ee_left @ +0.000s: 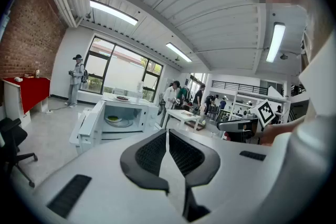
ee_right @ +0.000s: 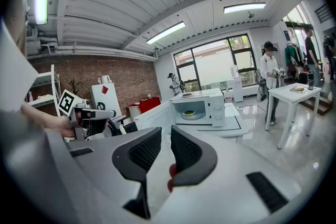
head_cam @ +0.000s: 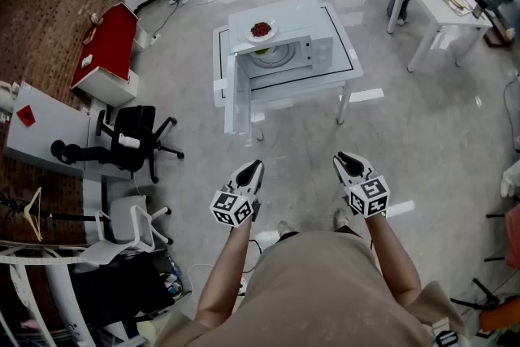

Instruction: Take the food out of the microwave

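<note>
Left gripper (ee_left: 167,135) jaws are clenched on nothing. Right gripper (ee_right: 166,136) jaws stand a sliver apart, also empty. In the head view's upper centre, well away, the microwave (head_cam: 318,53) is open with green food (head_cam: 262,51) inside and red food (head_cam: 261,30) on top. The job looks about half done.

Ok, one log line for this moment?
microwave: door open, food inside | plate: on top | left tool: shut, empty | right tool: slightly apart, empty
</note>
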Demonstrator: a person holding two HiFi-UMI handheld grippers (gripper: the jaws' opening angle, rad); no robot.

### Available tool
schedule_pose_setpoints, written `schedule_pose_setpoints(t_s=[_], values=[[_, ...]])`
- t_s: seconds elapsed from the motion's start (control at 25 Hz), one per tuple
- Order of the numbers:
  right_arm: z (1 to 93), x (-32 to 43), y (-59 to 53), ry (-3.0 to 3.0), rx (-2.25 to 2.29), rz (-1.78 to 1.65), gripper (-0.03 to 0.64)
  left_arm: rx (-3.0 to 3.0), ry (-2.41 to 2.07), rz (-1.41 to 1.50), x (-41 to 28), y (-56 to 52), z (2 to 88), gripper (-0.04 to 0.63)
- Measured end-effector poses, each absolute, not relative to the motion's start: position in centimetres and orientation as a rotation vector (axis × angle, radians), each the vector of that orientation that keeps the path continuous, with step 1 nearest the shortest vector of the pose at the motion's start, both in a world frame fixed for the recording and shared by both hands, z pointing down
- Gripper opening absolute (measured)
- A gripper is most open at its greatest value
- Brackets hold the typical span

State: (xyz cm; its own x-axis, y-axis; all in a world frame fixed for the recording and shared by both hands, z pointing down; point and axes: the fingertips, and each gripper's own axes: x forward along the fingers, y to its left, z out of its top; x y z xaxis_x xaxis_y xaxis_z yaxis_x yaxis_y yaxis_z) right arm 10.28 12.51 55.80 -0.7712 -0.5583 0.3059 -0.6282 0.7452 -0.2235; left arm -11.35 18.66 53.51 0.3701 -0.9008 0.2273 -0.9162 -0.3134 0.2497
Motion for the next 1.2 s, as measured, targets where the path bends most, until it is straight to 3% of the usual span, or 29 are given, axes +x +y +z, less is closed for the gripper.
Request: schedule_pose_setpoints(t_s=[0.56,0.68,1.2], values=[[55.7,11.3,11.6,-2.808,0.75,0.553,0.066,2.254,-1.671,0.087,-8.4,18.0,53.1,0.009],[55.1,12.1,11.4,-2.856,0.692,0.602,0.134,2.236,-1.694,0.094,-7.2,17.7,53.3,0.009],[54.6,16.9,7.4,-2.872,0.526,0.458,0.161,2.148,-1.764,0.064,-0.3,15.0,54.2,0.009]])
